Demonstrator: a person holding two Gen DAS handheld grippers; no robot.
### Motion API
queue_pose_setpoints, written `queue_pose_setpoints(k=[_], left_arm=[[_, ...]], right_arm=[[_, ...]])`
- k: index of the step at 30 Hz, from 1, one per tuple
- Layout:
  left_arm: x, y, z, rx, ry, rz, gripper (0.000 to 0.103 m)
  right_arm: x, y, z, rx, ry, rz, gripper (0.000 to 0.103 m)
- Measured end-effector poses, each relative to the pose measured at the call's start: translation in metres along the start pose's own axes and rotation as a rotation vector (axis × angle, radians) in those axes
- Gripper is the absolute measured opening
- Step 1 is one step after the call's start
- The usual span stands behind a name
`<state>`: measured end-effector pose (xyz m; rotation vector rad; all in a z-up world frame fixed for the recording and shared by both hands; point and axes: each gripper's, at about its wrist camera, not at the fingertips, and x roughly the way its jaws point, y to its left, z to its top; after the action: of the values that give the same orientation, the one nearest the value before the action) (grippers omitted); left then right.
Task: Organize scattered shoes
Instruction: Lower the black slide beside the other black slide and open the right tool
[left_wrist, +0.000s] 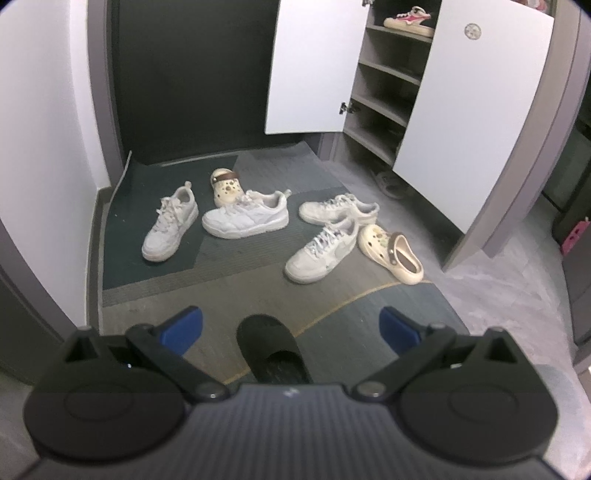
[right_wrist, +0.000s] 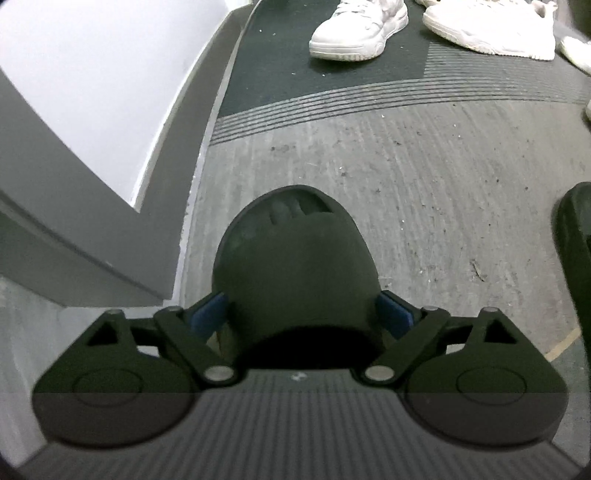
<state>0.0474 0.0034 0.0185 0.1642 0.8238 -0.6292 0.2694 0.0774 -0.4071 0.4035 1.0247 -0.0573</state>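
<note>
Right tongs (right_wrist: 299, 314) were clamped on a black slipper (right_wrist: 295, 258) at lower centre, left tongs (left_wrist: 291, 325) apart over its mate (left_wrist: 273, 347); grip should stay square on the sidewalls.

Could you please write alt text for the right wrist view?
The right claw grips a black slipper by its sides, blue pads pressed against it, above a grey patterned floor mat. Two white sneakers sit at the top edge, and a second black slipper shows partly at the right.
</note>
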Motion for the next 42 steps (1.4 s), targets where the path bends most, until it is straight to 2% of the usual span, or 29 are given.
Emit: queue_pose_setpoints(k=[1, 2, 3, 8, 13, 16, 21, 24, 28, 32, 42], left_arm=[[0.0, 0.0, 0.0, -0.004, 0.002, -0.001, 0.103], [-0.001, 0.001, 0.001, -0.014, 0.004, -0.01, 0.103], [-0.003, 0.001, 0.002, -0.019, 0.002, -0.017, 0.103], [-0.016, -0.006, 0.003, 0.004, -0.04, -0.038, 0.103], [-0.023, -0.009, -0.001, 0.007, -0.044, -0.06, 0.103], [-0.024, -0.012, -0.002, 0.004, -0.034, -0.067, 0.103], [-0.024, -0.016, -0.005, 0.0, -0.015, -0.079, 0.103], [-0.022, -0.019, -0.004, 0.009, -0.015, -0.073, 0.103], [-0.016, -0.022, -0.004, 0.016, -0.006, -0.067, 0.103], [-0.008, -0.024, -0.004, 0.024, 0.016, -0.059, 0.103], [0.013, -0.024, -0.002, 0.023, 0.06, -0.038, 0.103]], right_arm=[[-0.004, -0.003, 0.001, 0.0, -0.011, 0.018, 0.093], [-0.01, -0.009, 0.002, -0.011, -0.028, 0.026, 0.101], [-0.019, -0.017, 0.002, -0.034, -0.052, 0.023, 0.103], [-0.062, -0.059, 0.003, -0.147, -0.173, 0.009, 0.103], [-0.106, -0.101, 0.003, -0.26, -0.294, -0.005, 0.103], [-0.122, -0.137, 0.004, -0.245, -0.323, -0.058, 0.103], [-0.134, -0.196, -0.005, -0.175, -0.319, -0.12, 0.103], [-0.131, -0.214, -0.012, -0.12, -0.297, -0.105, 0.103], [-0.116, -0.218, -0.018, -0.109, -0.252, -0.089, 0.103], [-0.097, -0.222, -0.025, -0.109, -0.215, -0.135, 0.103], [-0.077, -0.227, -0.035, -0.071, -0.207, -0.233, 0.103]])
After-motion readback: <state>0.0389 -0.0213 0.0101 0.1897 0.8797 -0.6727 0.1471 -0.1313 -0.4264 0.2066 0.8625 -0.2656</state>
